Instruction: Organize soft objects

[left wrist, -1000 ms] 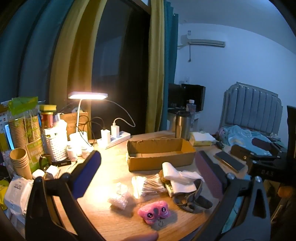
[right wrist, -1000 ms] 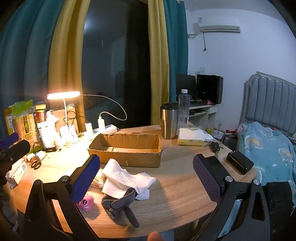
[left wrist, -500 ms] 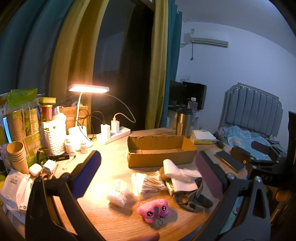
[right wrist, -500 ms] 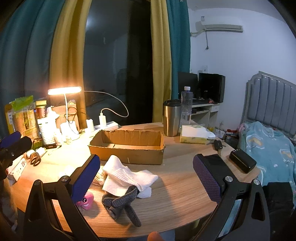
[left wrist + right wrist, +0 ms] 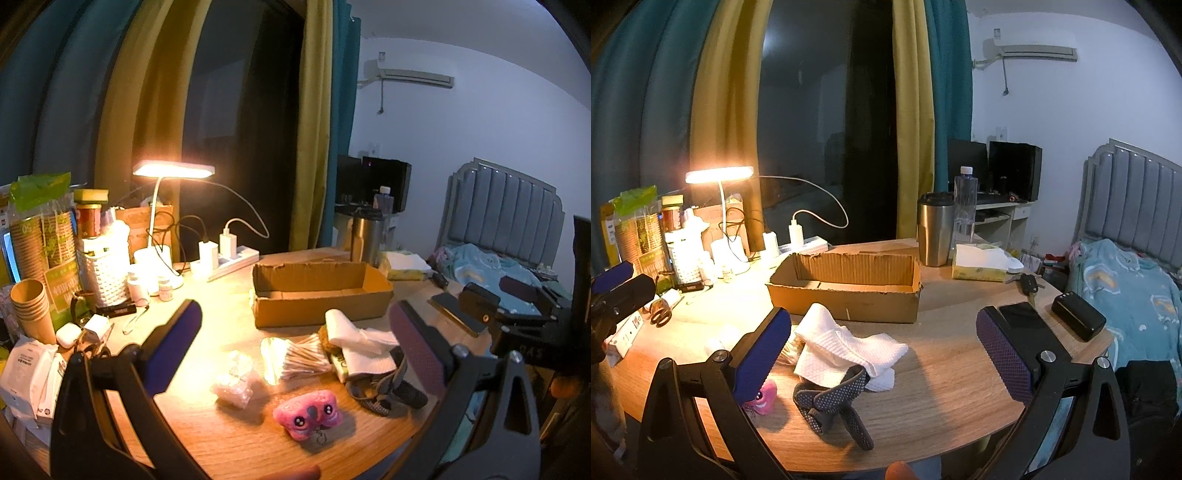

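I held my left gripper point(image 5: 295, 347) above the near edge of the round wooden table point(image 5: 953, 373), its two blue-padded fingers point(image 5: 173, 347) spread wide with nothing between them. My right gripper point(image 5: 882, 354) hovered over the same near edge, further to the right, fingers likewise released and empty.

The soft things lay in a loose cluster near that front edge. A small pink plush toy with big eyes point(image 5: 308, 408) sat closest to the rim, upright and facing me. Just behind it to the left was a crumpled clear plastic wrapper point(image 5: 234, 380), and beside that a bundle of cotton swabs in a clear bag point(image 5: 291, 356). A rumpled white textured cloth point(image 5: 846, 347) was draped over the bundle's right end, and a dark grey dotted fabric strap point(image 5: 831, 402) lay folded against the cloth's near side, touching it.

Behind the cluster, towards the middle of the table, stood an open, shallow brown cardboard box point(image 5: 846, 288), empty as far as I could see. A lit white desk lamp point(image 5: 173, 171) glowed over the far left edge, and a steel tumbler point(image 5: 934, 232) stood near the far right edge.
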`<action>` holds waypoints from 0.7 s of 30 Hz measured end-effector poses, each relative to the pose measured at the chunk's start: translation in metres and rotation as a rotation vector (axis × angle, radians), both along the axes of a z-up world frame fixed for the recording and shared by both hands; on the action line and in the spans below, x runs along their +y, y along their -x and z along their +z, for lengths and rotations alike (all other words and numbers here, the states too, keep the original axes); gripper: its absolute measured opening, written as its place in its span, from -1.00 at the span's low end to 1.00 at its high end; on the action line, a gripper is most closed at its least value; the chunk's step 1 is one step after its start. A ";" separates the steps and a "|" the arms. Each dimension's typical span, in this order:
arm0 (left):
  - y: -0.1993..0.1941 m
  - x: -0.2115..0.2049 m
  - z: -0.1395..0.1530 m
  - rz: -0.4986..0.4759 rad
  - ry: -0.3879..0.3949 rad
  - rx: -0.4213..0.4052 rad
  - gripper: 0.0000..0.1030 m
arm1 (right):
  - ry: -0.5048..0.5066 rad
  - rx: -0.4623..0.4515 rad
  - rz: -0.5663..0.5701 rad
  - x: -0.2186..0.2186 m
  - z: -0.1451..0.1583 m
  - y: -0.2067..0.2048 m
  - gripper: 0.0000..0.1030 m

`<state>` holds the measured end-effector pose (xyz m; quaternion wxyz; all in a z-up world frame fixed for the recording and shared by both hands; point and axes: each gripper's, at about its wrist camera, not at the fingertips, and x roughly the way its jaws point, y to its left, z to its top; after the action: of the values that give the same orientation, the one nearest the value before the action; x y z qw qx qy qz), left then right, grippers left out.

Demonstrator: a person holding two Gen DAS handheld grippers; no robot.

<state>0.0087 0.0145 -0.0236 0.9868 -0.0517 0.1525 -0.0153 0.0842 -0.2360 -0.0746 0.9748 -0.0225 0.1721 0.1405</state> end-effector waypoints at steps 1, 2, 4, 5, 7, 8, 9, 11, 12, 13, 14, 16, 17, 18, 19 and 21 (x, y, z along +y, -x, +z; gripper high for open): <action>-0.001 0.000 -0.001 -0.001 -0.001 0.003 0.99 | 0.001 0.002 0.001 0.000 0.000 0.000 0.98; -0.001 -0.001 -0.001 -0.002 -0.002 0.006 0.99 | 0.001 0.003 0.002 0.000 -0.001 -0.001 0.98; -0.002 0.000 -0.001 -0.003 -0.003 0.007 0.99 | 0.002 0.005 0.003 0.001 -0.002 -0.002 0.98; -0.002 0.000 -0.001 -0.003 -0.002 0.008 0.99 | 0.002 0.006 0.004 0.000 -0.002 -0.002 0.98; -0.002 -0.001 -0.002 -0.003 -0.002 0.008 0.99 | 0.002 0.006 0.003 0.000 -0.002 -0.002 0.98; -0.003 -0.001 -0.002 -0.004 -0.003 0.009 0.99 | 0.002 0.005 0.003 0.001 -0.002 -0.001 0.98; -0.003 -0.001 -0.002 -0.007 -0.002 0.009 0.99 | 0.002 0.006 0.004 0.000 -0.002 -0.002 0.98; -0.003 0.000 -0.003 -0.009 0.002 0.004 0.99 | 0.002 0.005 0.005 0.001 -0.002 -0.002 0.98; -0.002 -0.001 -0.004 -0.009 0.001 0.002 0.99 | 0.003 0.005 0.007 0.001 -0.002 -0.001 0.98; -0.002 -0.001 -0.004 -0.010 0.000 0.002 0.99 | 0.003 0.005 0.008 0.001 -0.003 -0.001 0.98; -0.002 -0.001 -0.004 -0.010 0.001 0.003 0.99 | 0.004 0.005 0.009 0.002 -0.003 -0.001 0.98; -0.002 0.000 -0.005 -0.010 0.002 0.004 0.99 | 0.005 0.008 0.011 0.003 -0.005 -0.002 0.98; -0.002 0.000 -0.005 -0.011 0.002 0.005 0.99 | 0.006 0.010 0.011 0.003 -0.006 -0.003 0.98; -0.002 0.000 -0.006 -0.012 0.003 0.007 0.99 | 0.007 0.012 0.011 0.003 -0.007 -0.003 0.98; -0.002 0.000 -0.006 -0.012 0.003 0.010 0.99 | 0.008 0.014 0.011 0.003 -0.007 -0.004 0.98; -0.004 0.000 -0.008 -0.014 0.003 0.016 0.99 | 0.009 0.016 0.012 0.004 -0.008 -0.004 0.98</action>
<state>0.0122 0.0145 -0.0312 0.9854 -0.0522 0.1608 -0.0219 0.0883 -0.2321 -0.0829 0.9724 -0.0270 0.1806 0.1455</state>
